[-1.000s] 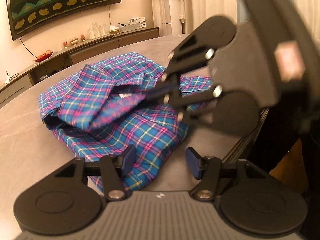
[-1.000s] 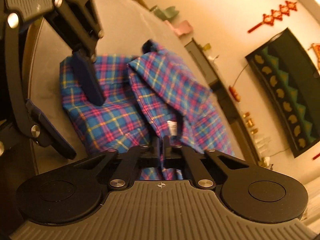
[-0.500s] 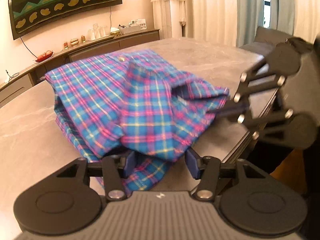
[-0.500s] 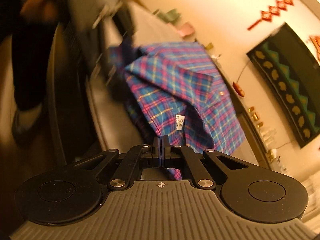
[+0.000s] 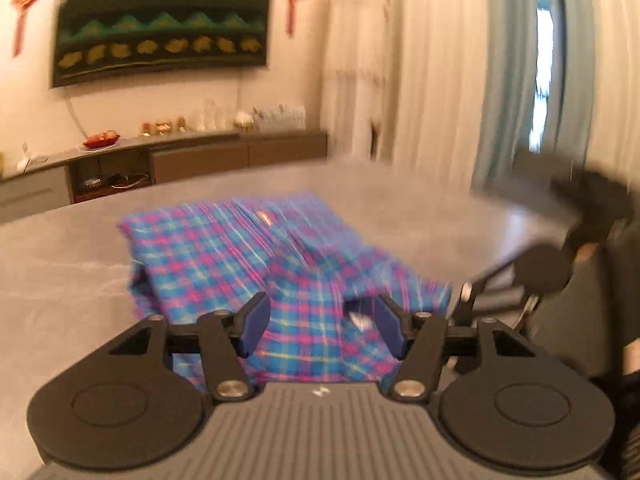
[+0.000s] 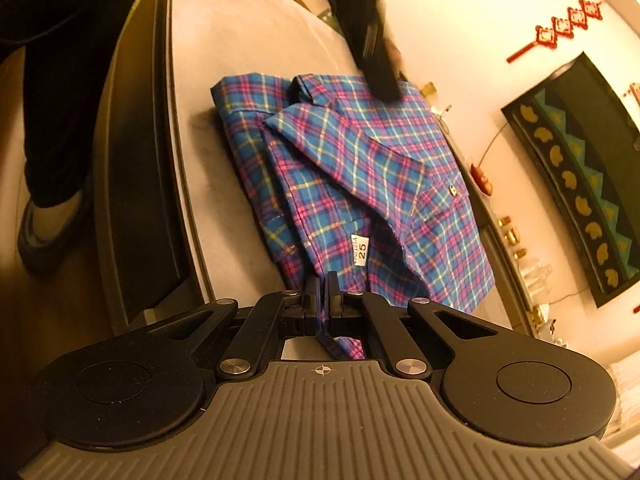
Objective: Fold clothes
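While one plaid shirt (image 6: 360,168) lies folded, right gripper (image 6: 322,292) jaws clamp its edge; left gripper (image 5: 320,326) jaws apart.

Left tongs (image 5: 320,326) agape over blurred plaid shirt (image 5: 224,252); grey table (image 5: 60,264).

one plaid shirt (image 6: 360,168) (folded), two grippers, one table (image 5: 420,208)

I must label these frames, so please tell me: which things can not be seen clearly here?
- Left wrist view: the plaid shirt and the right gripper are smeared by motion blur.
- Right wrist view: the left gripper is a dark blur, cut off by the top edge.
- Right wrist view: the shirt's size label is partly too small to read.
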Demonstrator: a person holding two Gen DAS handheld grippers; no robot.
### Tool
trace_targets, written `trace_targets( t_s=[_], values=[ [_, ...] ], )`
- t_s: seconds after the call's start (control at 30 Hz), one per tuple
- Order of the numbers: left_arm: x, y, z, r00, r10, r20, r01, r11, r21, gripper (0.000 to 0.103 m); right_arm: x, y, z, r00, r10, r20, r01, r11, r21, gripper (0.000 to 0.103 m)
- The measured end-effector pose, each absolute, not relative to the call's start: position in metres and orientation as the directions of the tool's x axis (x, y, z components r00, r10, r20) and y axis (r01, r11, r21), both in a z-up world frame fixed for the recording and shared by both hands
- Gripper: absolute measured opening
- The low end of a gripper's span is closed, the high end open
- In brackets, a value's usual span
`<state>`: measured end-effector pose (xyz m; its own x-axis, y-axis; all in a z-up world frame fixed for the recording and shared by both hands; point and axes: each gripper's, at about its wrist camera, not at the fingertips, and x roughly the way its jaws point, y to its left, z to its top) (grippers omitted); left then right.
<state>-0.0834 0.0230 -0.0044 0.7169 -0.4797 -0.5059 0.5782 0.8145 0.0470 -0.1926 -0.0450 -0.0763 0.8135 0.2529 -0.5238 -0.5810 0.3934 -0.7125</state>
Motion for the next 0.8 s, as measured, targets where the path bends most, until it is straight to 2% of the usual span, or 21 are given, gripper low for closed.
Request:
trace_targets(
  t_s=[0.07, 0.1, 0.17, 0.2, 0.4, 0.47, 0.57, 0.6, 0.73, 0.8],
  values=[
    [-0.073, 0.007, -0.017, 0.730, -0.391, -0.561, 0.550, 0.823, 0.142, 0.053, -0.184, -0.046, -0.070, 0.809, 0.260, -0.528, -0.587, 0.401, -0.703, 0.000],
    [-0.070, 0.005, -0.021, 0.728, -0.367, -0.579, 0.534, 0.833, 0.144, 0.051, -0.183, -0.049, -0.065, 0.802, 0.272, -0.532, -0.596, 0.429, -0.679, 0.000],
    [-0.066, 0.002, -0.028, 0.725, -0.325, -0.607, 0.506, 0.850, 0.149, 0.052, -0.177, -0.060, -0.049, 0.781, 0.314, -0.540, -0.617, 0.524, -0.587, 0.009],
    [-0.067, 0.002, -0.028, 0.727, -0.324, -0.605, 0.506, 0.849, 0.154, 0.051, -0.173, -0.066, -0.041, 0.771, 0.337, -0.540, -0.623, 0.575, -0.530, 0.018],
    [-0.074, 0.001, -0.032, 0.728, -0.313, -0.610, 0.503, 0.848, 0.165, 0.051, -0.133, -0.092, -0.022, 0.740, 0.350, -0.574, -0.586, 0.754, -0.297, 0.019],
    [-0.076, 0.001, -0.032, 0.727, -0.312, -0.612, 0.502, 0.849, 0.165, 0.051, -0.119, -0.103, -0.015, 0.707, 0.391, -0.589, -0.577, 0.801, -0.161, 0.019],
    [-0.080, 0.002, -0.032, 0.726, -0.310, -0.614, 0.501, 0.850, 0.164, 0.051, -0.102, -0.128, -0.003, 0.603, 0.537, -0.590, -0.574, 0.806, 0.147, 0.021],
    [-0.081, 0.002, -0.033, 0.725, -0.310, -0.615, 0.501, 0.850, 0.164, 0.051, -0.099, -0.134, -0.003, 0.581, 0.563, -0.588, -0.564, 0.799, 0.208, 0.021],
    [-0.086, 0.004, -0.035, 0.720, -0.315, -0.618, 0.508, 0.847, 0.160, 0.051, -0.095, -0.134, -0.011, 0.596, 0.492, -0.634, -0.527, 0.836, 0.153, 0.023],
    [-0.087, 0.004, -0.034, 0.716, -0.319, -0.621, 0.515, 0.842, 0.162, 0.051, -0.094, -0.131, -0.012, 0.612, 0.464, -0.641, -0.526, 0.843, 0.109, 0.020]
  ],
)
